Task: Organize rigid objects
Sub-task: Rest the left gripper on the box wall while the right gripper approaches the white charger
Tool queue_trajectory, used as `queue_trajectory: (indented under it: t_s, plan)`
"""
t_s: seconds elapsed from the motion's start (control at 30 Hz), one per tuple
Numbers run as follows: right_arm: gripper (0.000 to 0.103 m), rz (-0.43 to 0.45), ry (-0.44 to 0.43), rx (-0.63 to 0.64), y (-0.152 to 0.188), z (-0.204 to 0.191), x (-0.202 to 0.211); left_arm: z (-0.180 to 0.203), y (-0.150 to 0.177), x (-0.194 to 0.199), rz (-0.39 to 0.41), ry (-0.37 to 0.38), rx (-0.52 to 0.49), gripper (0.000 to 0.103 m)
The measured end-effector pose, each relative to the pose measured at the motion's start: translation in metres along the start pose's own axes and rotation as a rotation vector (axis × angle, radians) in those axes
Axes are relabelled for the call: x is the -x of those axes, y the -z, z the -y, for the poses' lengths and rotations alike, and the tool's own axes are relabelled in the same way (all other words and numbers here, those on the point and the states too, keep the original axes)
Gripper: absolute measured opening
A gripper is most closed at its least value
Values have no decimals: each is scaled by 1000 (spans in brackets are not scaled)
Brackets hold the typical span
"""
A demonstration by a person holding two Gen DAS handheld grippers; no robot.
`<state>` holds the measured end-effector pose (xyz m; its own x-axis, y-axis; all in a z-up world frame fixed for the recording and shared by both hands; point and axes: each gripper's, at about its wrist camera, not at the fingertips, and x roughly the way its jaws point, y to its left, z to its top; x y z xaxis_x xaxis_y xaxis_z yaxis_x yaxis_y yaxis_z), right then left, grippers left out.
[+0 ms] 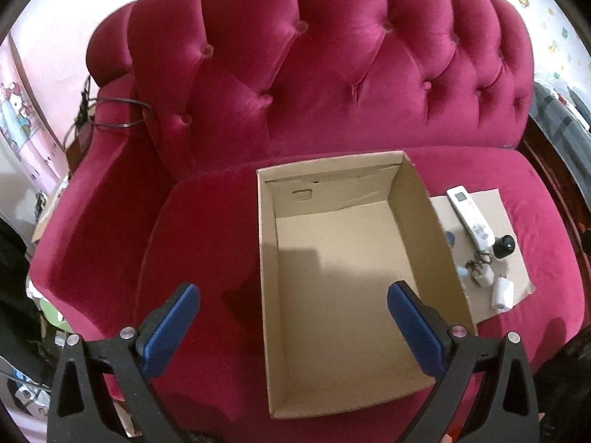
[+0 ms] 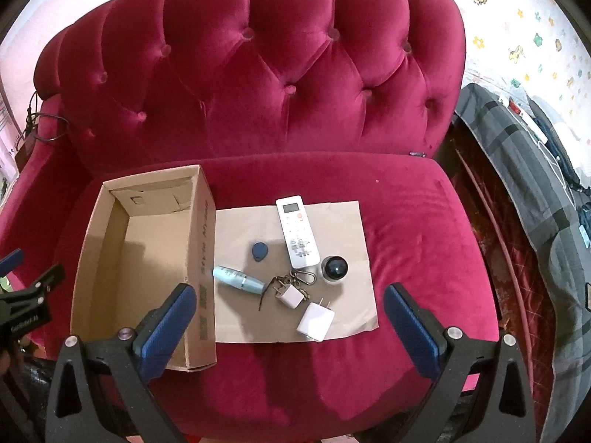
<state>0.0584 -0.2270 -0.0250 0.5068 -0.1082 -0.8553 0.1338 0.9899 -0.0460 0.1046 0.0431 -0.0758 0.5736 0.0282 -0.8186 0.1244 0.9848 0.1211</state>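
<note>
I see both my left gripper [image 1: 293, 295] and right gripper [image 2: 290, 297] spread wide, holding nothing. The box [image 2: 110, 258] sits empty, left of the white remote [image 2: 297, 230] and two white chargers [image 2: 316, 321].

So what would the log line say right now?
left gripper: open, over empty cardboard box | right gripper: open, above remote control, chargers | nothing packed

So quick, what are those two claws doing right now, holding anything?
Left claw: open, holding nothing, over the box.
Right claw: open, holding nothing.
</note>
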Motion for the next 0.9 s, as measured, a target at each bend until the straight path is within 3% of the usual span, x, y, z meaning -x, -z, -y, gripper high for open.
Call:
queue_trajectory:
  t_s: [0.63,0.73,0.8,0.87,0.9]
  plan:
    - [103,-108,41,-6,8,3,-69,-40,-1,-110,-128,-17,34,103]
    - [103,-122,44,-6,9,3,-74,-44,1,-121,-142,18,51,102]
    - [103,-123,49,-3,10,3,-76,-44,2,-126,-152,34,46,99]
    - [103,-126,56,1,11,3,-79,-43,3,-128,-155,45,39,90]
    - [103,-125,61,-2,12,4,-80,-43,3,-130,-161,45,41,80]
